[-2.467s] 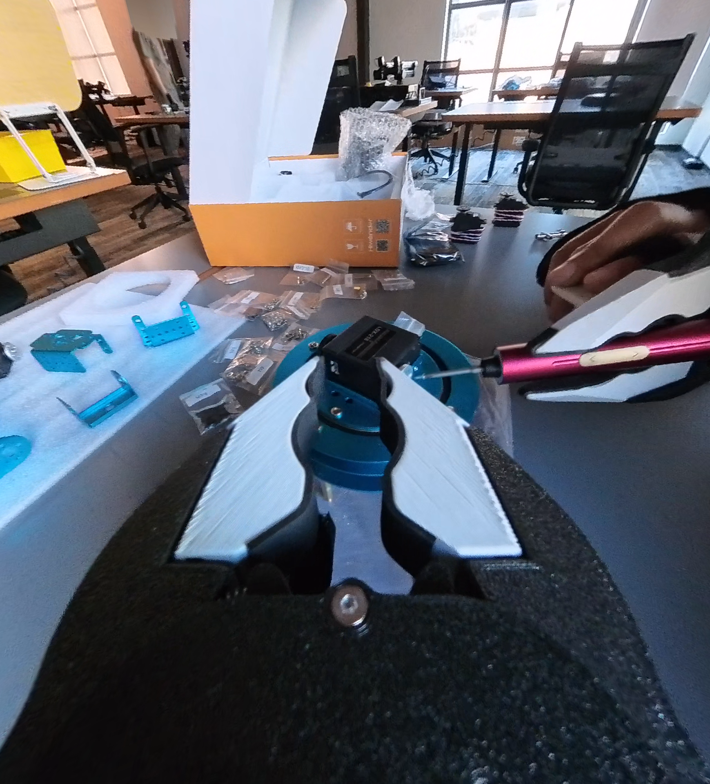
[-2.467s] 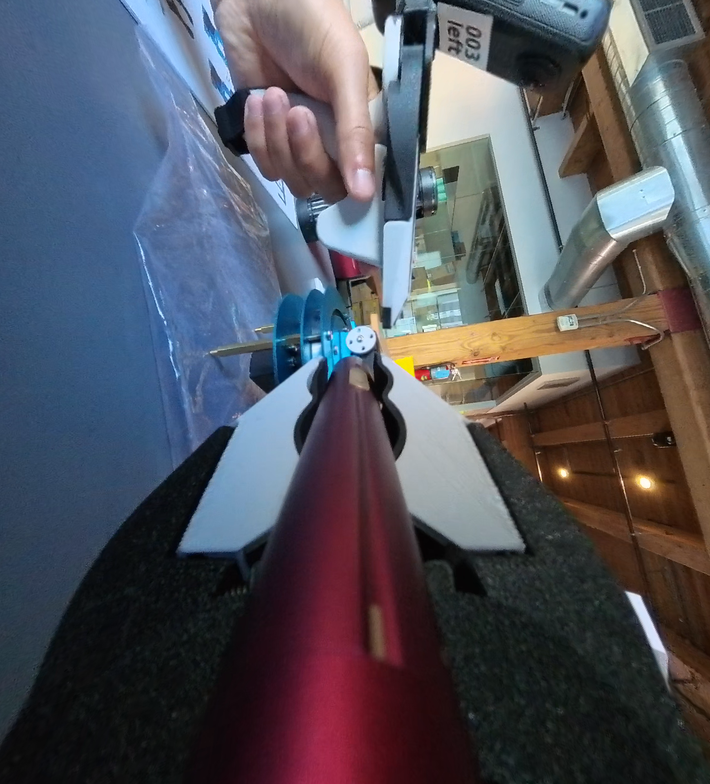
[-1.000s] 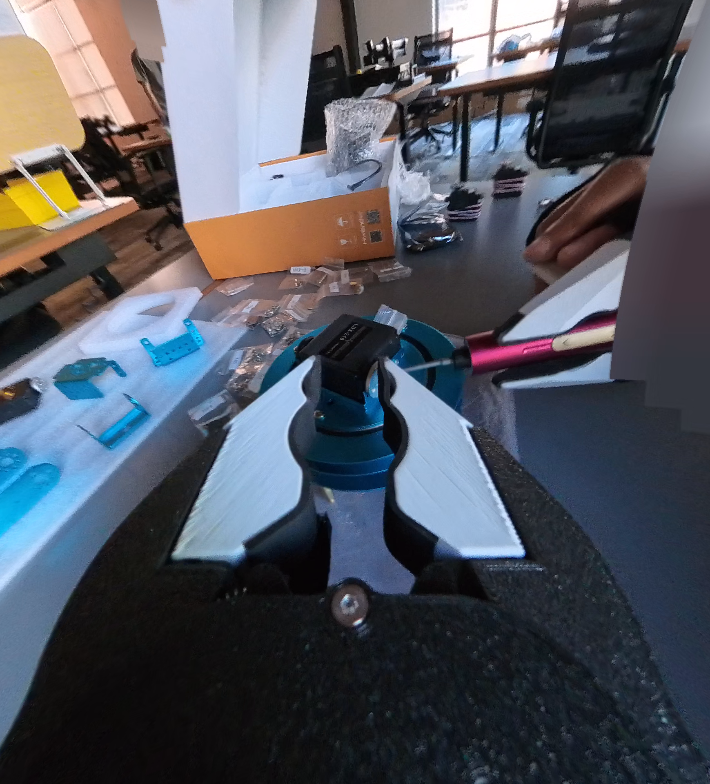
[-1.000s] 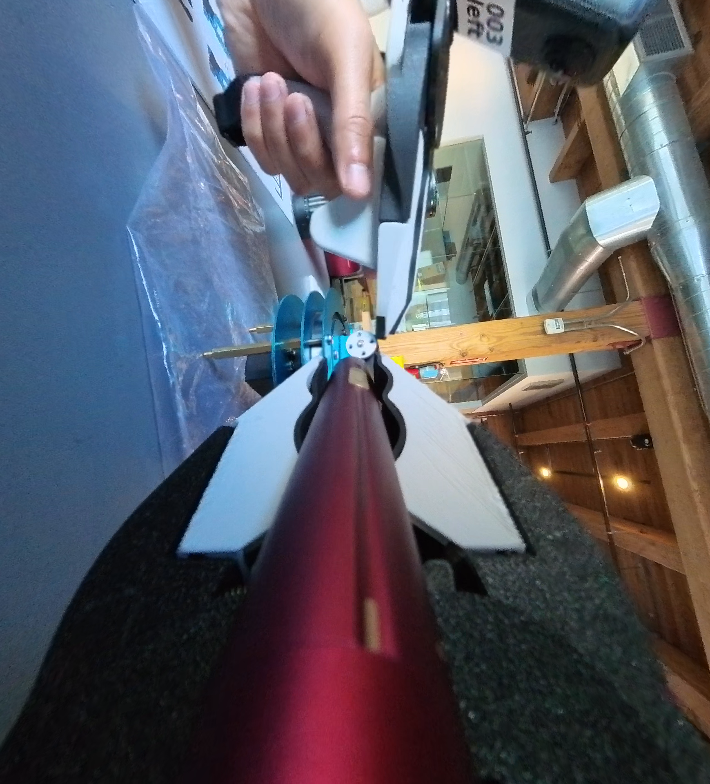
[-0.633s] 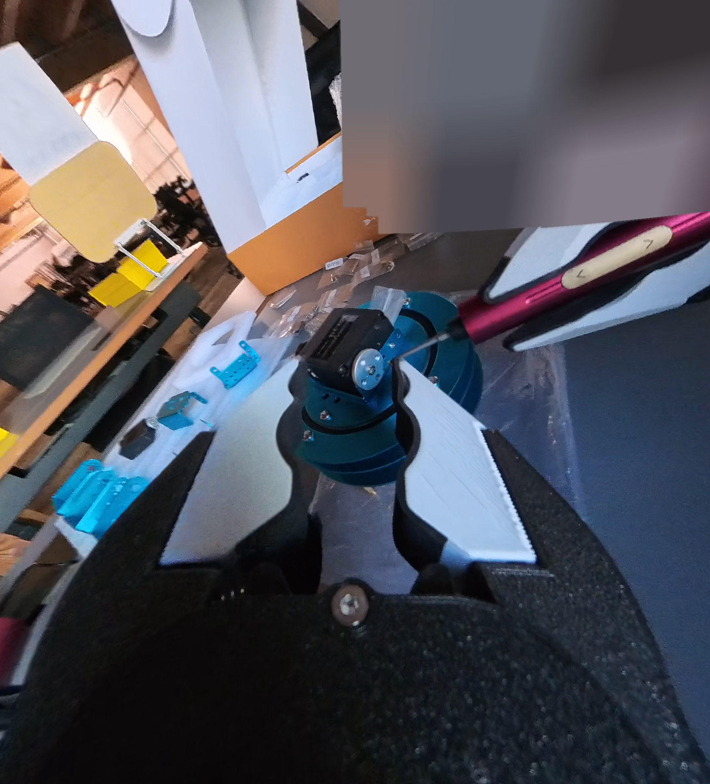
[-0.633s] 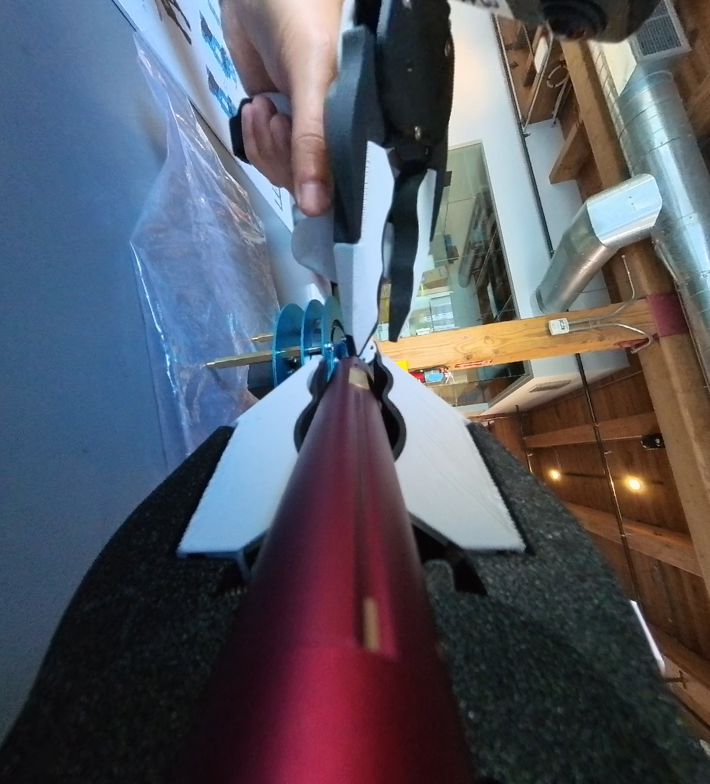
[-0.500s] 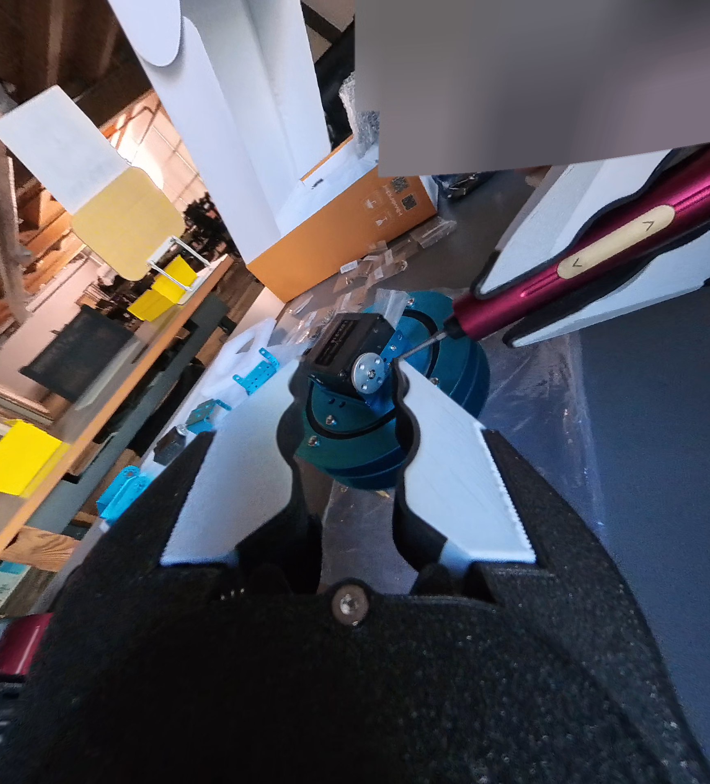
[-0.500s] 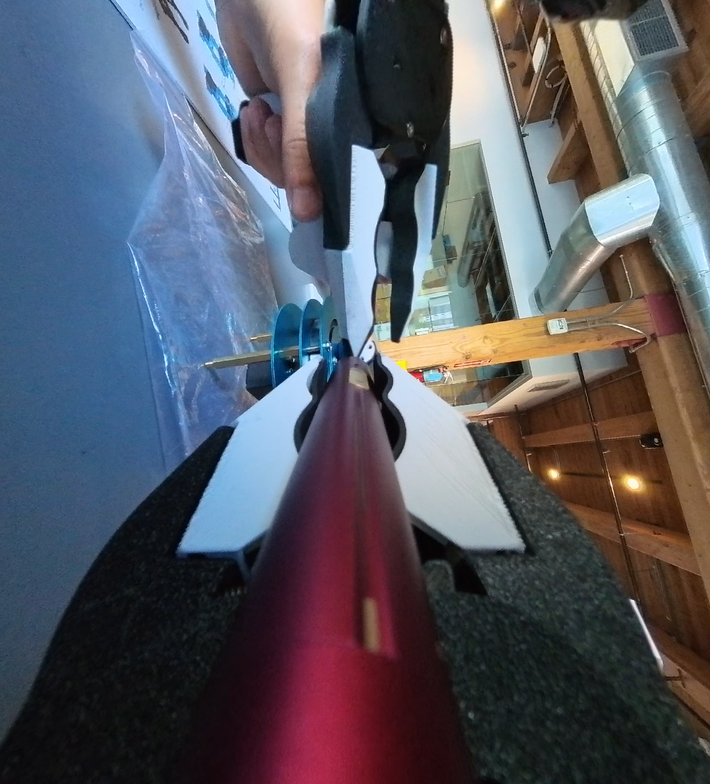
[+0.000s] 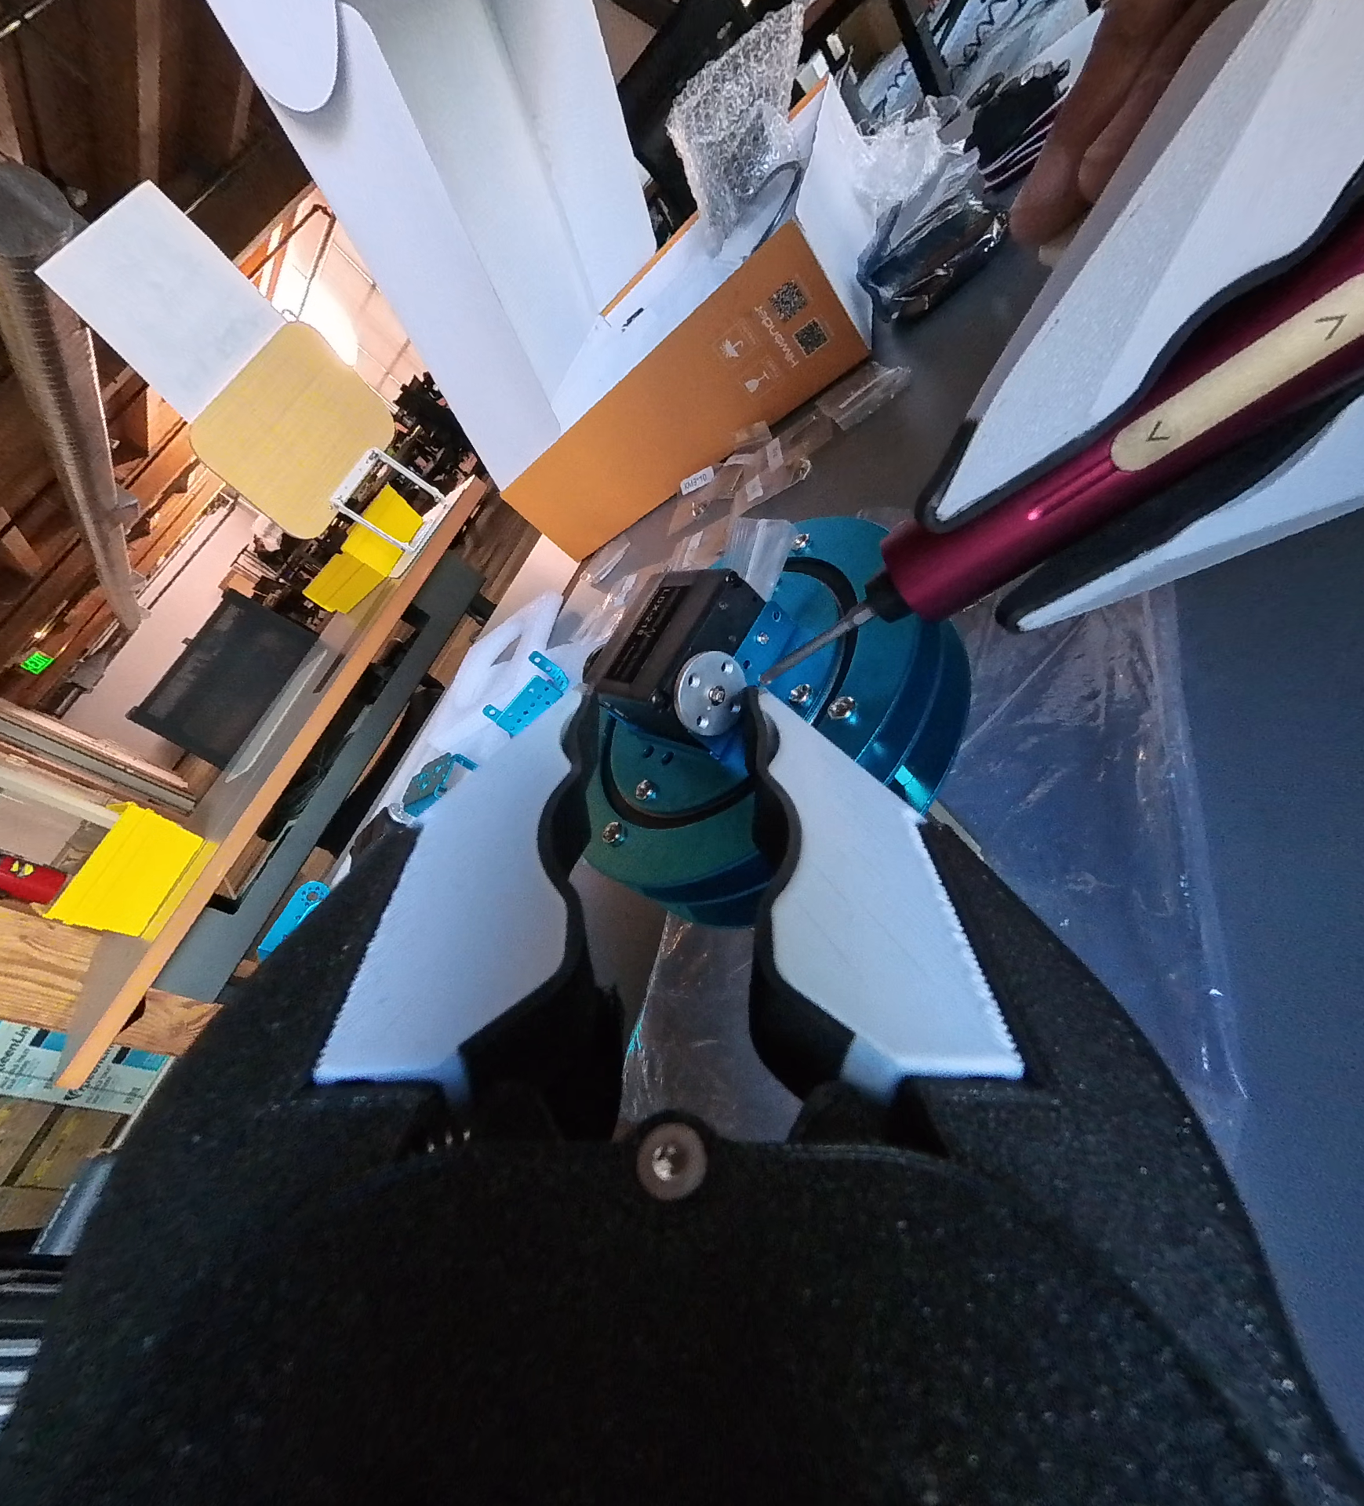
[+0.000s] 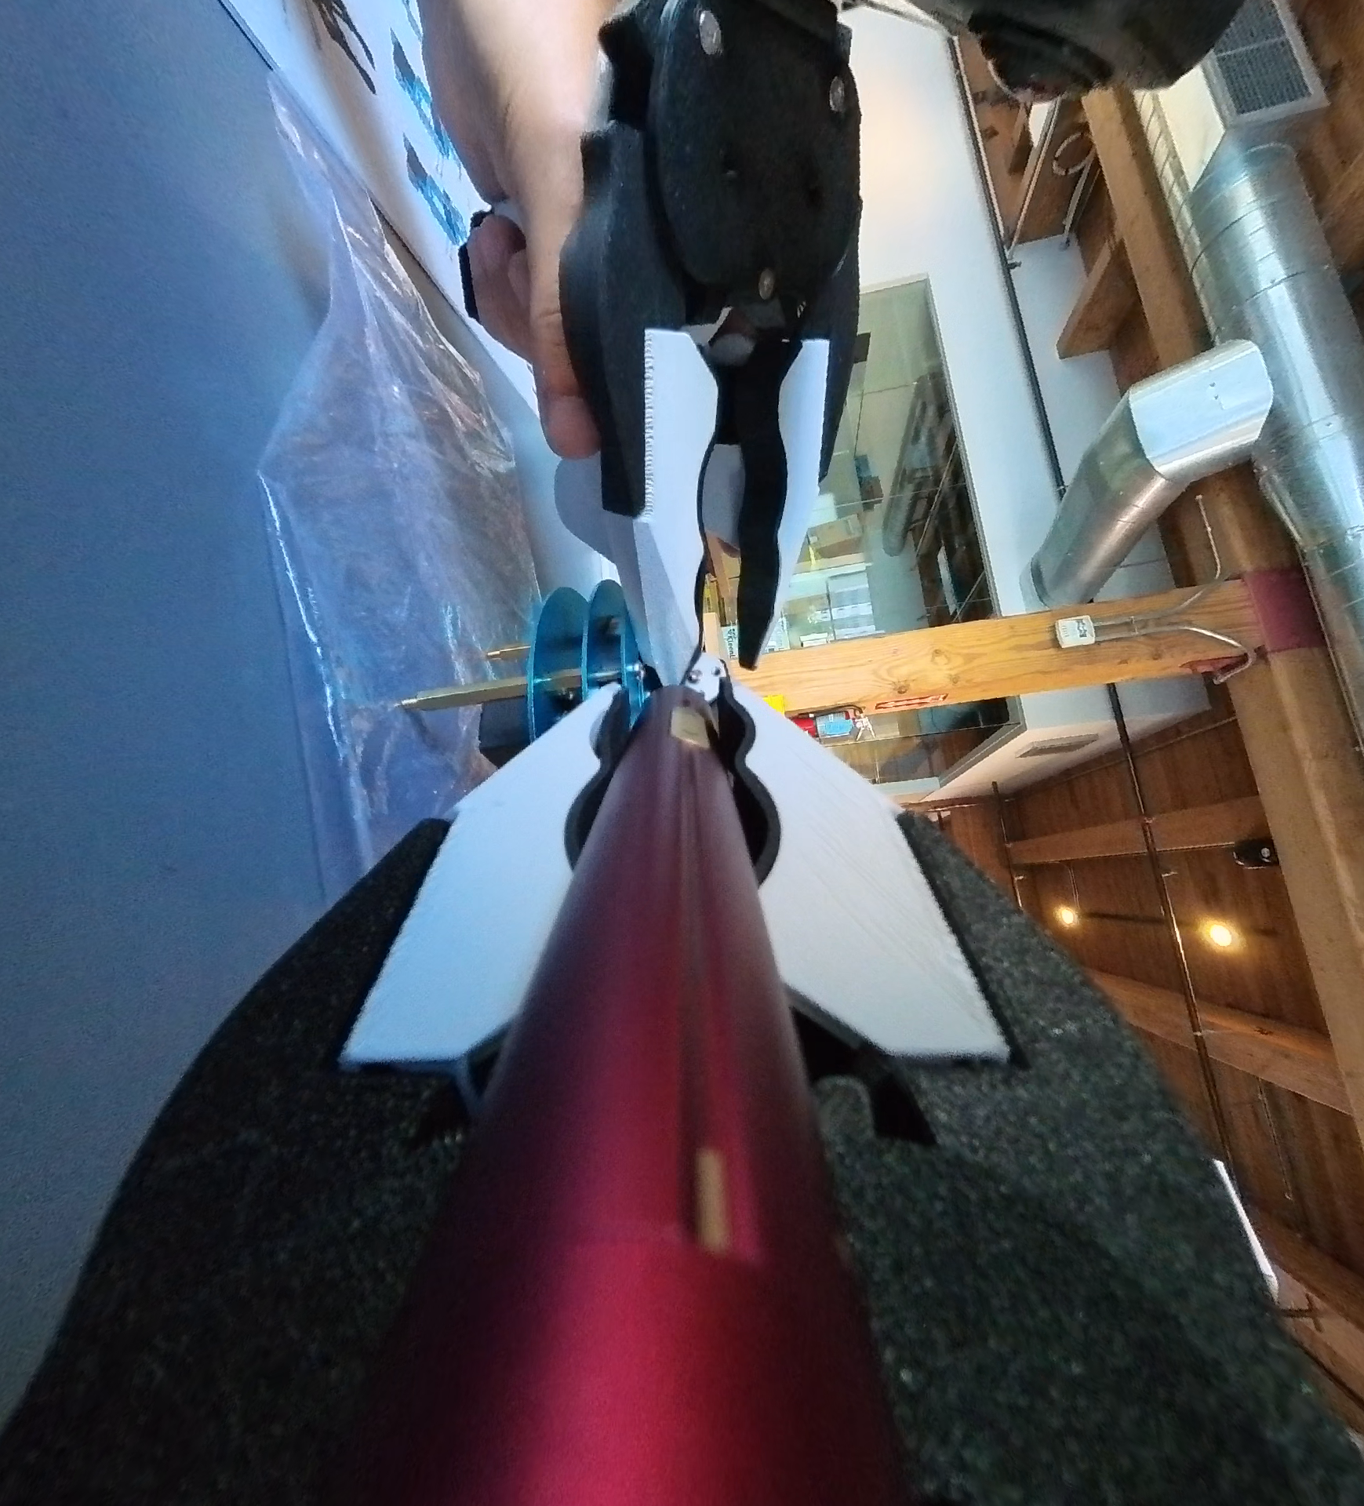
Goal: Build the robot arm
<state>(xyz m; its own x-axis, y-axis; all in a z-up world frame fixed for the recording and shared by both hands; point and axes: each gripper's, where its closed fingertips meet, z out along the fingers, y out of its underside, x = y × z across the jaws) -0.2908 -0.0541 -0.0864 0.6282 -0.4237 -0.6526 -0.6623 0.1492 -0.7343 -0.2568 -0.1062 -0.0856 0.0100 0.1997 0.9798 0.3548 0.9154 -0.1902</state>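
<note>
My left gripper (image 9: 670, 705) is shut on a black servo motor (image 9: 662, 636) with a silver round horn, mounted by a blue bracket on a blue round base (image 9: 874, 717). It holds the assembly tilted above the grey table. My right gripper (image 10: 678, 717) is shut on a magenta electric screwdriver (image 10: 662, 1059). In the left wrist view the screwdriver (image 9: 1135, 464) comes in from the right, its thin bit touching the blue bracket beside the horn. In the right wrist view the left gripper (image 10: 703, 644) hangs from above, held by a hand (image 10: 532, 244), over the blue base (image 10: 572, 652).
A clear plastic bag (image 9: 1086, 815) lies under the base. An open orange box (image 9: 703, 358) with bubble wrap stands behind. Small bags of screws (image 9: 752, 473) lie in front of it. White foam (image 9: 499, 644) with blue brackets lies to the left. A brass standoff (image 10: 483, 694) sticks out of the base. There is about 6 cm between the tips of the two grippers.
My left gripper has rolled and tilted the servo and base, so the silver horn now faces its camera. The screwdriver has come closer, and its bit stays at the bracket.
</note>
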